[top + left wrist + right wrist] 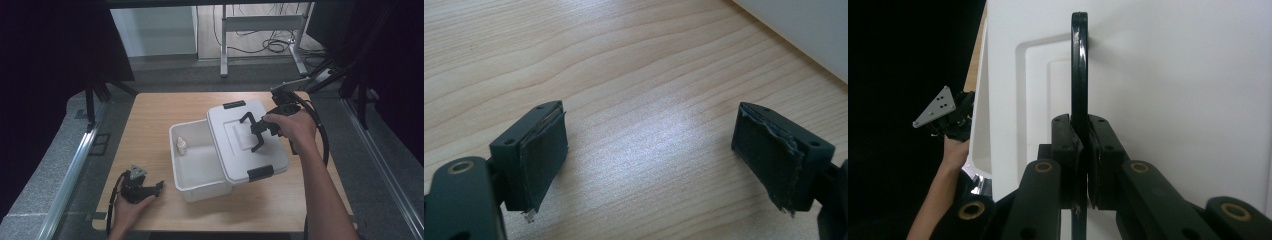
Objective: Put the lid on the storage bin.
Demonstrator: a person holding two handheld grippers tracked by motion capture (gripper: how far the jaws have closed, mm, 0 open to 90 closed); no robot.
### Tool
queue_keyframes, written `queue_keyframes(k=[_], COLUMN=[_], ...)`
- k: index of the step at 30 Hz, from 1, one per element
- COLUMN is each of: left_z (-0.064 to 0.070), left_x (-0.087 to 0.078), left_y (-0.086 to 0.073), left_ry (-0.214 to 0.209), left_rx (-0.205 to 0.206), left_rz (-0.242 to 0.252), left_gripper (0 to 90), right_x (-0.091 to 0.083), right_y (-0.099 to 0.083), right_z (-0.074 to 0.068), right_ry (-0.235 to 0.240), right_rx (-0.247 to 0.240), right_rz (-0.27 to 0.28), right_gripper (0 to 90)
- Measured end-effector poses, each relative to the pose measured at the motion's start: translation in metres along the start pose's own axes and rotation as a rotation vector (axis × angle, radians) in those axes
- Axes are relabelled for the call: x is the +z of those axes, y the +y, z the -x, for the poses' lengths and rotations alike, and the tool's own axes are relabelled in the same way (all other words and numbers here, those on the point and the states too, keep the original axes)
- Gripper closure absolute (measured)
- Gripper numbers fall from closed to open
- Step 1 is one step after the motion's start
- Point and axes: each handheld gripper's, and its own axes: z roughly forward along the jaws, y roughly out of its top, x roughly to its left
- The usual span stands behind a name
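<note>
Wood-grain table (pixel 150 125) carries a white bin (pixel 200 170) near its middle, with grey floor and dark curtains around it. Your lid (pixel 247 140) lies askew over the bin's right part, overhanging toward the table's right edge and leaving the left part uncovered. Its black handle (pixel 1079 65) stands up from the recessed centre, and your right gripper (pixel 260 131) is clamped on that handle; in the right gripper view the jaws press it from both sides. Black latches sit at the lid's far and near ends. A small bottle (pixel 182 146) stands inside the bin against the left wall, clear of the lid. Your left gripper (pixel 159 186) rests on the table near the front left corner, just left of the bin and apart from it. Its jaws stand wide with nothing between them, bare wood showing under the pads (pixel 546 155) in the left gripper view.
</note>
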Motion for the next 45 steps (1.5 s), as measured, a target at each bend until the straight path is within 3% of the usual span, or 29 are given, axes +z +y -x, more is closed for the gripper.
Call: queue_keyframes(k=[31, 34, 45], left_z=[0.001, 0.001, 0.001], left_x=[0.0, 0.0, 0.0], left_y=[0.0, -0.001, -0.001], left_ry=[-0.007, -0.01, -0.011], left_rx=[0.01, 0.012, 0.013], left_rz=[0.003, 0.004, 0.004], left_gripper=[14.7, 14.7, 14.7], right_x=[0.019, 0.023, 0.034], right_y=[-0.005, -0.004, -0.004], right_z=[-0.023, -0.025, -0.034], right_ry=[0.011, 0.043, 0.044], right_rx=[0.021, 0.029, 0.04], right_rz=[-0.006, -0.009, -0.022], right_gripper=[83.7, 83.7, 83.7])
